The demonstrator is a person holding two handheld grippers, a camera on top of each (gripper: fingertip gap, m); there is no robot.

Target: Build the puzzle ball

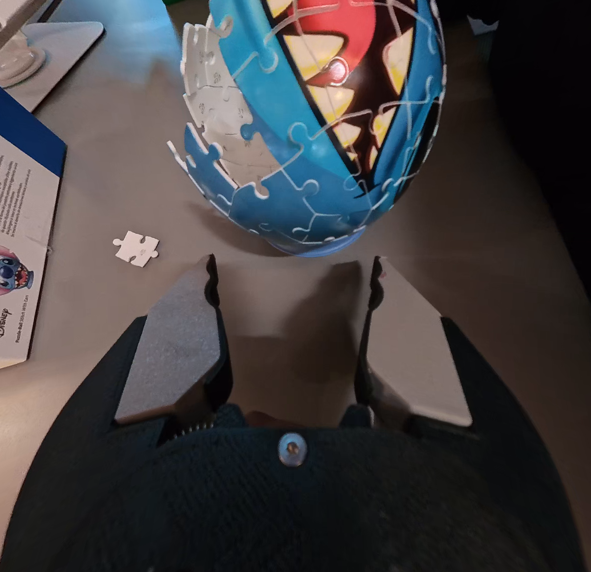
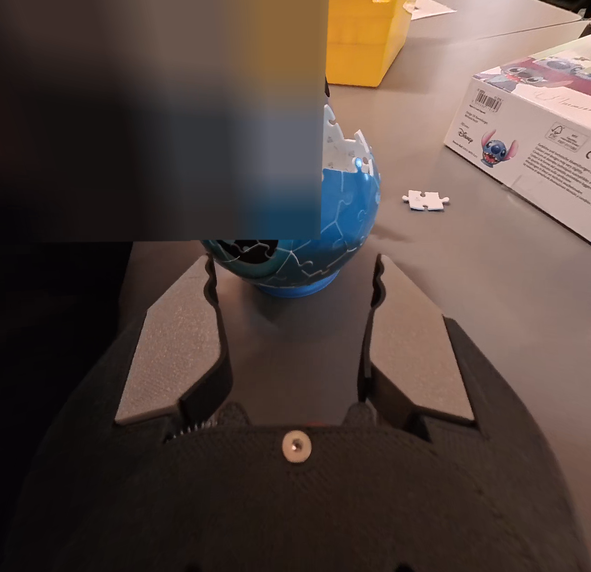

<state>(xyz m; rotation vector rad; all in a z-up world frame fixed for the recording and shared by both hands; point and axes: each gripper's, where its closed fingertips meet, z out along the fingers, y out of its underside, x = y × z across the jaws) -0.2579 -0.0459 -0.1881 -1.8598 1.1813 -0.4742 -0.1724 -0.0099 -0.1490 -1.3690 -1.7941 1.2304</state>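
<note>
A partly built blue puzzle ball (image 1: 319, 115) with a red, yellow and black mouth pattern stands on a blue ring base on the grey table. Its left side is open and shows white piece backs. It also shows in the right wrist view (image 2: 348, 211), half hidden by a blurred patch. A loose piece (image 1: 137, 248) lies white side up left of the ball; in the right wrist view this piece (image 2: 425, 199) lies right of the ball. My left gripper (image 1: 294, 262) is open and empty just in front of the ball. My right gripper (image 2: 294, 262) is open and empty, close to the ball's base.
The puzzle box (image 2: 527, 134) lies at the right in the right wrist view and at the left edge in the left wrist view (image 1: 22, 236). A yellow bin (image 2: 364, 31) stands behind the ball. A stand base (image 1: 48, 54) sits far left. The grippers' ends are close to 12 cm from one another. The loose piece (image 1: 137, 248) sits 9 cm or so from the ends of my left fingers. My right wrist view (image 2: 424, 199) looks at it from another angle.
</note>
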